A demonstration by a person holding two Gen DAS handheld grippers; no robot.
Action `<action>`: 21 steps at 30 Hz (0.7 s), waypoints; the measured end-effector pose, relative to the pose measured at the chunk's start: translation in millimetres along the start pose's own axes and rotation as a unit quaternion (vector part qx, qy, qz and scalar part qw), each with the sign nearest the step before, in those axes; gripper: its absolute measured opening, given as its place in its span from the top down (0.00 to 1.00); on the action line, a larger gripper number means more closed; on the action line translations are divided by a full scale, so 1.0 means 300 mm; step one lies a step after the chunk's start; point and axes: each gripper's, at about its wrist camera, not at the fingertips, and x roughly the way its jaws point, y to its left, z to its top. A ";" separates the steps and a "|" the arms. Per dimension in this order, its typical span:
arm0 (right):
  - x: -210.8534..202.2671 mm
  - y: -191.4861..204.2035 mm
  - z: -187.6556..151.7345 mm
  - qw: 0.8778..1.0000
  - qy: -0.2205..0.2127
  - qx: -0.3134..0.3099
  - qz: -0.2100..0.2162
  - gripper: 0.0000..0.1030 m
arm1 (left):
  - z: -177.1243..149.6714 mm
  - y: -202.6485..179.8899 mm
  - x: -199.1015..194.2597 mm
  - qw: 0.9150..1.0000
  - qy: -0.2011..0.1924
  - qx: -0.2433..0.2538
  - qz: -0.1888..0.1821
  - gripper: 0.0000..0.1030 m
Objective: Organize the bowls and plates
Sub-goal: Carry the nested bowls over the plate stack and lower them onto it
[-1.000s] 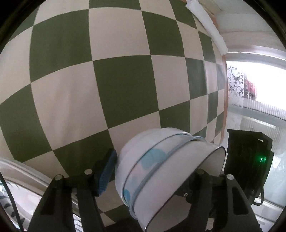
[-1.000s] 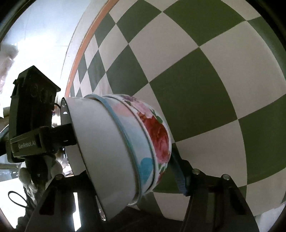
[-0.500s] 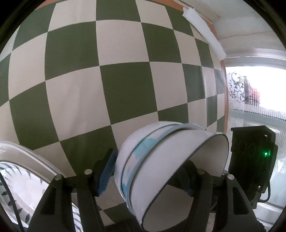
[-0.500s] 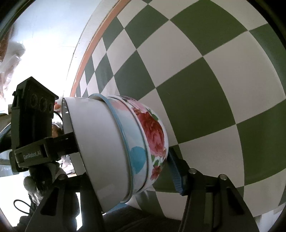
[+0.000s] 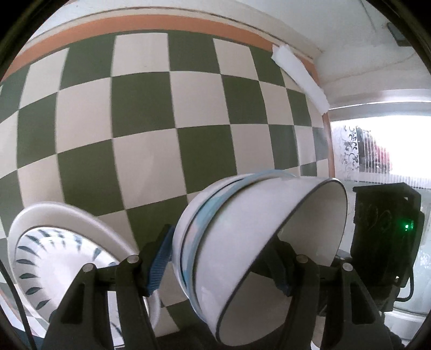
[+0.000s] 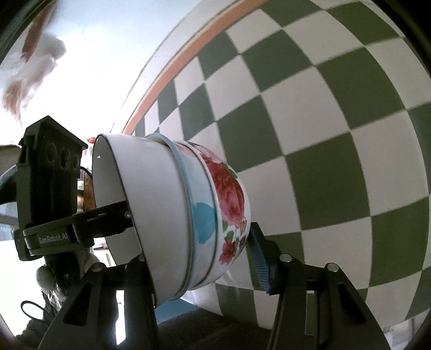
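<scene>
A nested stack of bowls (image 5: 242,237) is held tilted between both grippers above the green-and-white checked cloth (image 5: 150,129). The inner bowl is plain white, the middle one has a blue rim, the outer one has red flowers (image 6: 226,193). My left gripper (image 5: 229,258) is shut on the stack, one finger inside the inner bowl, the blue pad on the outer wall. My right gripper (image 6: 204,258) is shut on the same stack (image 6: 172,220) from the opposite side. A white plate with a dark leaf pattern (image 5: 54,255) lies at lower left.
The cloth has an orange border (image 5: 161,24) at its far edge. A white strip (image 5: 299,78) lies near the far right corner. A bright window (image 5: 382,150) is to the right.
Both grippers have lifted and tilted back with the bowl stack. More of the far table edge shows, and the leaf-pattern plate has come further into the left wrist view.
</scene>
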 end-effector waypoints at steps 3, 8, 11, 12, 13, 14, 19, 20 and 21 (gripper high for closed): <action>0.007 0.062 -0.003 1.000 -0.002 -0.012 -0.014 0.50 | -0.014 0.043 -0.044 1.000 -0.008 -0.005 -0.011 0.39; 0.044 0.177 -0.028 0.999 -0.001 -0.028 -0.018 0.50 | -0.045 0.127 -0.127 1.000 -0.015 -0.009 -0.009 0.40; 0.094 0.248 -0.049 0.999 0.003 -0.036 -0.013 0.50 | -0.069 0.189 -0.171 1.000 -0.018 -0.018 -0.003 0.40; 0.112 0.269 -0.055 0.999 0.006 -0.039 -0.011 0.50 | -0.081 0.220 -0.192 1.000 -0.021 -0.022 0.000 0.40; 0.128 0.288 -0.061 0.999 0.007 -0.041 -0.010 0.50 | -0.088 0.243 -0.207 0.999 -0.023 -0.023 0.003 0.40; 0.154 0.314 -0.066 0.999 0.009 -0.045 -0.009 0.50 | -0.098 0.273 -0.223 0.999 -0.026 -0.029 0.005 0.40; 0.271 0.412 -0.096 0.998 0.026 -0.059 -0.002 0.50 | -0.141 0.404 -0.271 0.998 -0.033 -0.054 0.011 0.40; 0.298 0.430 -0.103 0.998 0.030 -0.063 -0.003 0.50 | -0.149 0.431 -0.274 0.998 -0.033 -0.060 0.011 0.40; 0.308 0.435 -0.109 0.997 0.034 -0.065 -0.003 0.50 | -0.154 0.450 -0.274 0.997 -0.033 -0.065 0.011 0.40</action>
